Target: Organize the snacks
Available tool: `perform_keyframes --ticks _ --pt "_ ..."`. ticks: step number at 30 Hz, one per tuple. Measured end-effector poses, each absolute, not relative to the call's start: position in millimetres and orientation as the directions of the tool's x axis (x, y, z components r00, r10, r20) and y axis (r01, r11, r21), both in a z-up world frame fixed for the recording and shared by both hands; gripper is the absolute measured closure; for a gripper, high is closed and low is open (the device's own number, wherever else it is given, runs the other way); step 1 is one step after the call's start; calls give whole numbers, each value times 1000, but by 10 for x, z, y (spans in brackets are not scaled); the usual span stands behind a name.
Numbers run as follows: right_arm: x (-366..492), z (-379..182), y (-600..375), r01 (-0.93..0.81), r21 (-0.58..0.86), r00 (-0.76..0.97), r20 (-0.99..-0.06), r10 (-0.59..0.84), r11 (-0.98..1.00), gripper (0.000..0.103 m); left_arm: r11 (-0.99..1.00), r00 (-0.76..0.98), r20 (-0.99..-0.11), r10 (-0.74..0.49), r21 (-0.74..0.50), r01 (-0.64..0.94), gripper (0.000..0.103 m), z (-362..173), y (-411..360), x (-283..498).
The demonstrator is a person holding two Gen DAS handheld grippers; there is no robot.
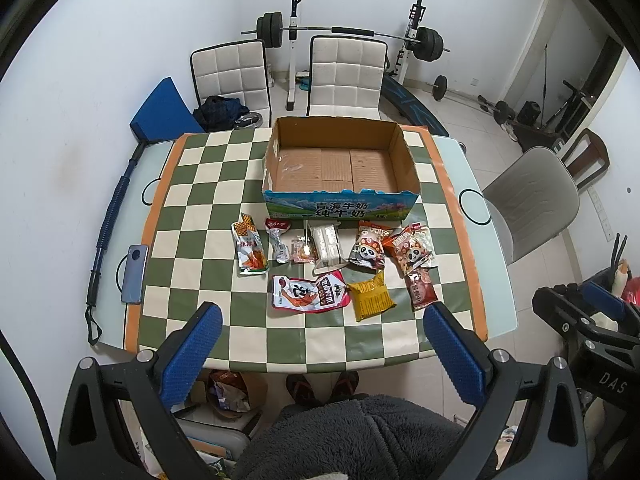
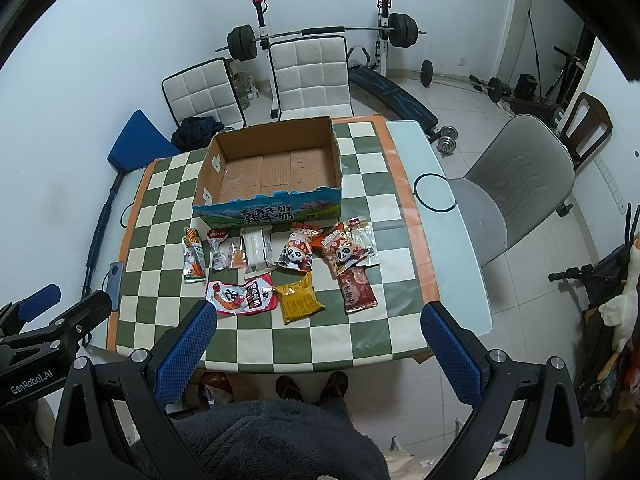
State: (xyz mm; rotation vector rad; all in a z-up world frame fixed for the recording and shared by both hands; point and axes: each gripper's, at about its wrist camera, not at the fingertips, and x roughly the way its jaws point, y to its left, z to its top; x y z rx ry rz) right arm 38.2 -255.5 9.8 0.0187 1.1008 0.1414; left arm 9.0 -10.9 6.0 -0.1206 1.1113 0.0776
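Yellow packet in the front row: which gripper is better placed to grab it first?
Probably the left gripper: the yellow packet lies nearly centred between its open fingers, whereas from the right gripper it sits slightly left. The margin is small.

tablecloth (image 1: 208, 200): green and cream checks, orange border. box (image 1: 340, 204): brown cardboard, blue printed front. packet (image 1: 372, 296): yellow. fingers (image 1: 192, 356): blue, textured. chairs (image 1: 230, 74): white, quilted squares.

Home dining room doubling as gym, checkered table (image 1: 200, 208), padded chairs (image 1: 346, 76), barbell rack (image 1: 348, 32)
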Motion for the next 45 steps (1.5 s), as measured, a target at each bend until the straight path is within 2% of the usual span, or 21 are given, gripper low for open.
perform_keyframes --ticks 13,17,25,32,45 --pt "484 -114 -2580 -105 142 434 -884 174 984 0 982 445 -895 25 -60 -177 0 26 12 245" --pt "757 -444 -2592 -75 190 377 -903 204 979 0 963 391 -919 61 -50 -266 0 -345 251 407" --pt "1425 -1696 -2511 -47 243 173 -954 247 969 0 926 228 -966 124 30 -377 5 -1285 650 738" --pt "1885 -2589 -2266 -23 250 80 -965 251 968 0 898 121 -991 50 -8 -439 6 -1986 1048 1119" --pt "2522 -3361 -1144 -53 239 -8 -971 239 970 0 886 -21 -993 -117 -95 -454 6 -3080 1716 1936"
